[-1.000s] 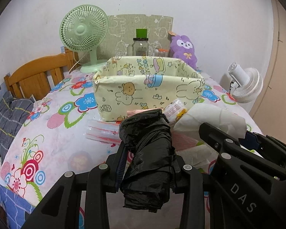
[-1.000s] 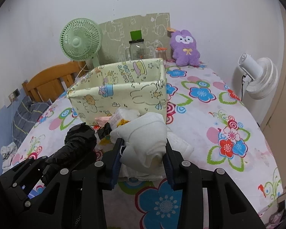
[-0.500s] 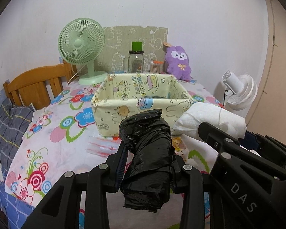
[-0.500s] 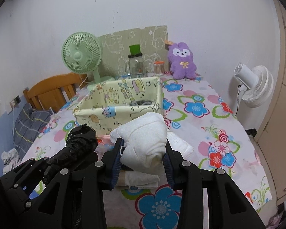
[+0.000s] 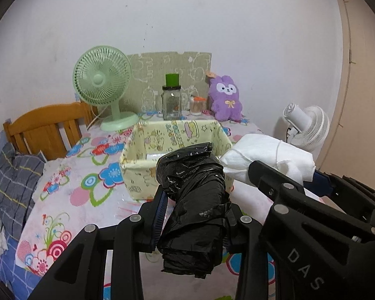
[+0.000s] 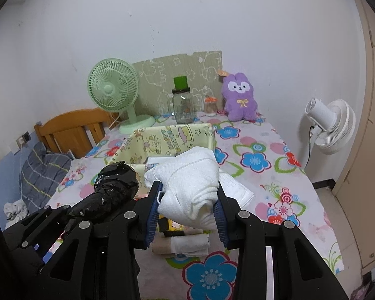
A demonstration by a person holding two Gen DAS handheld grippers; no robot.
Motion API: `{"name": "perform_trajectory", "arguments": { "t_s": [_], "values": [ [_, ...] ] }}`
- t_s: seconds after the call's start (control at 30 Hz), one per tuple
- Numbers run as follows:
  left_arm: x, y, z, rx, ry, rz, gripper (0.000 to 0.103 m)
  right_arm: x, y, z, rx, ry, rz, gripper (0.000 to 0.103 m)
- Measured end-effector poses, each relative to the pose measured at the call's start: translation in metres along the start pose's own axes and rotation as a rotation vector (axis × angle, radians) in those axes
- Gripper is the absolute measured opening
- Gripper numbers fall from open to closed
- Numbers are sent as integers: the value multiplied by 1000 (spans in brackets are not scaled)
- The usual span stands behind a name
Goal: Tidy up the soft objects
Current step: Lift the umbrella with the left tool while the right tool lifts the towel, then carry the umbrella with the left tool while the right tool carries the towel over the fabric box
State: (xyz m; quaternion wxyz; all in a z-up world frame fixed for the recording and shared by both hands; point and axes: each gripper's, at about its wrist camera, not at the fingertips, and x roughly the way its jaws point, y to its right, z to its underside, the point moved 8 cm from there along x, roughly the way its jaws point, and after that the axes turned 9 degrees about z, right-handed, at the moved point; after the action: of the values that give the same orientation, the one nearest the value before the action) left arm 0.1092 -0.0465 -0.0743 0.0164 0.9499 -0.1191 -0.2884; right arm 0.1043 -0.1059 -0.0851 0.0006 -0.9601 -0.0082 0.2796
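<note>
Both wrist views look close over their own fingers, side by side, sharing the box (image 5: 175,145) (image 6: 172,137) and probably the same far wall.

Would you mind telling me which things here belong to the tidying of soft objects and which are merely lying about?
Belonging to the job:
- black plastic bag roll, in the left gripper
- white towel, in the right gripper
- yellow fabric bin
- folded cloths on the table

Merely lying about:
- green fan
- glass jar
- purple plush
- white fan
</note>
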Motion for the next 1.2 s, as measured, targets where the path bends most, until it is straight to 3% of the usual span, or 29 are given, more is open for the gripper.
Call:
{"name": "perform_trajectory", "arguments": {
  "t_s": [0.43, 1.2],
  "values": [
    [-11, -3, -24, 16, 46, -19, 38, -10, -3, -24, 1, 33, 1, 43],
    [11, -21, -45, -4, 37, -30, 38, 14, -18, -46, -10, 14, -4, 43]
  ]
}}
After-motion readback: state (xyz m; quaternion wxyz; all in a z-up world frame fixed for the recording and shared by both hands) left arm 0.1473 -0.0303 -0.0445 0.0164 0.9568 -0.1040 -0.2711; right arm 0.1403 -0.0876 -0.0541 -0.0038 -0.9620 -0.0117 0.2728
